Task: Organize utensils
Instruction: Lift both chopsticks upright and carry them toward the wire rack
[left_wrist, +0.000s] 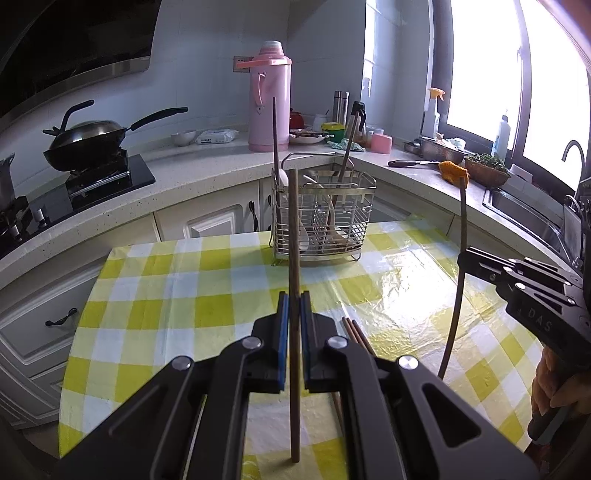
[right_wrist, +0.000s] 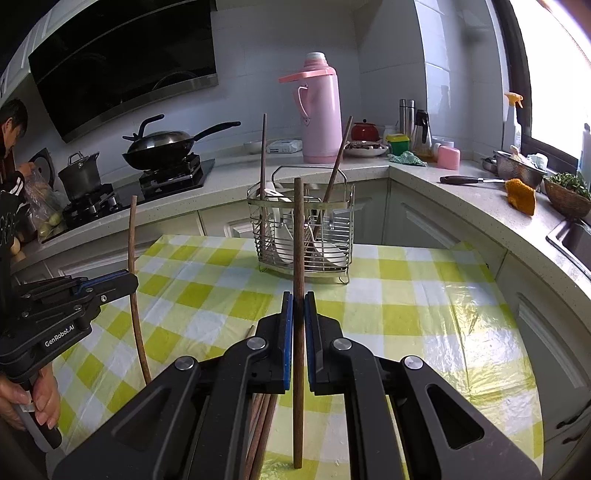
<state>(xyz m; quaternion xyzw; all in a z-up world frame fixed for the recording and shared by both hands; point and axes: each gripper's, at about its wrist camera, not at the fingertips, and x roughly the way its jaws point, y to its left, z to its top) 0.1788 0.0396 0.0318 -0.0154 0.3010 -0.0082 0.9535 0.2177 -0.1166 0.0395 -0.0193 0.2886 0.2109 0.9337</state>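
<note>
My left gripper (left_wrist: 294, 299) is shut on a brown chopstick (left_wrist: 294, 258) that stands upright between its blue pads. My right gripper (right_wrist: 298, 299) is likewise shut on a darker brown chopstick (right_wrist: 299, 243), also upright. Each gripper shows in the other's view: the right gripper (left_wrist: 466, 258) at the right edge with its chopstick (left_wrist: 458, 288), the left gripper (right_wrist: 131, 280) at the left edge with its chopstick (right_wrist: 133, 258). Several more chopsticks (left_wrist: 355, 332) lie on the checked tablecloth below the grippers. A wire utensil basket (left_wrist: 321, 218) at the table's far edge holds white spoons and two chopsticks.
The table carries a yellow and white checked cloth (right_wrist: 399, 295). Behind it runs a counter with a pink thermos (left_wrist: 269, 99), a wok (left_wrist: 88, 138) on the stove, jars, a knife (right_wrist: 469, 180) and an orange cloth (right_wrist: 521, 195). A sink (right_wrist: 576, 240) is at right. A person (right_wrist: 11, 155) stands at far left.
</note>
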